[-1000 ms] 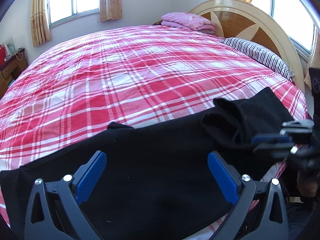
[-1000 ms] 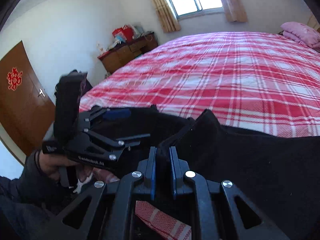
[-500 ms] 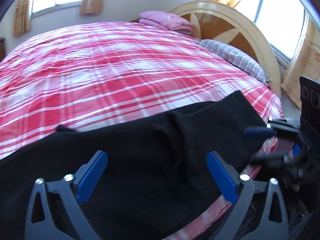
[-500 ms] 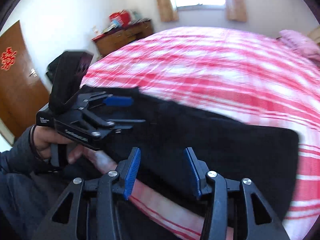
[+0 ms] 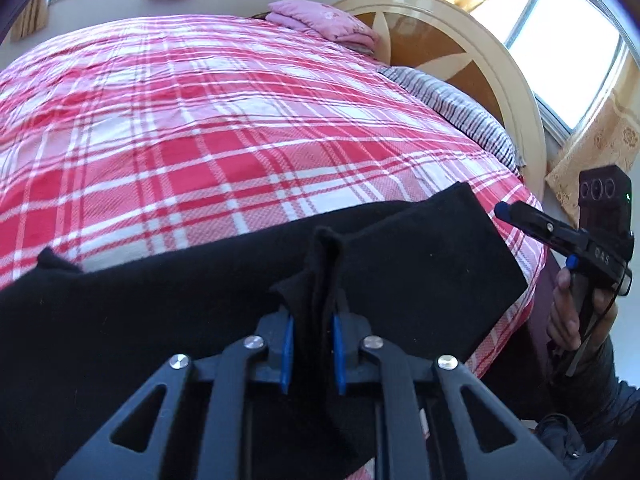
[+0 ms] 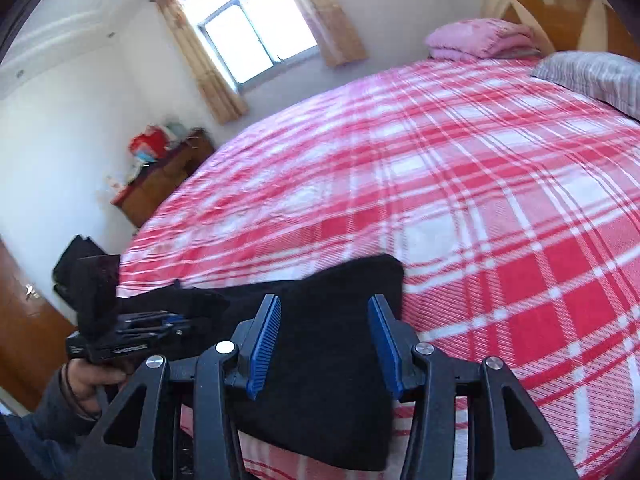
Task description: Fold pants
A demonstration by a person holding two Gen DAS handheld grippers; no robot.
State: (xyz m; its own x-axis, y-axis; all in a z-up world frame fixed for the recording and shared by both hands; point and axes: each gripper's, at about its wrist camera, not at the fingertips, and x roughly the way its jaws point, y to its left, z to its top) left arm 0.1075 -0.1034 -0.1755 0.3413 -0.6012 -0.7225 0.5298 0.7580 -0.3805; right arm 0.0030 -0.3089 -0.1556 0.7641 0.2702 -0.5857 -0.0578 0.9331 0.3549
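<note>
A person's left gripper (image 5: 312, 344) is closing on a raised ridge of the black pants (image 5: 168, 320), its blue pads (image 5: 286, 344) pinching a bunched fold of the dark cloth at the near edge of the bed. The pants are lying stretched across that near edge, on the red-and-white plaid bedspread (image 5: 208, 148), with one squared end (image 5: 432, 264) lying flat toward the right. The right gripper (image 6: 324, 340) is hovering over that end with its jaws apart and nothing clamped between them, the cloth lying loose beneath; in the left view it is showing at the far right, held in the person's hand (image 5: 568, 312). By the look of things, the fold is just beginning: one side is being gathered while the other is unheld. The next move is likely calling for the right gripper to come down and catch the cloth's edge squarely, so that both ends can be lifted together without the layers slipping. Beyond the pants, the plaid spread is running up to a striped pillow (image 5: 452, 108), a folded pink blanket (image 5: 320, 24) and the curved headboard (image 5: 460, 40).
</note>
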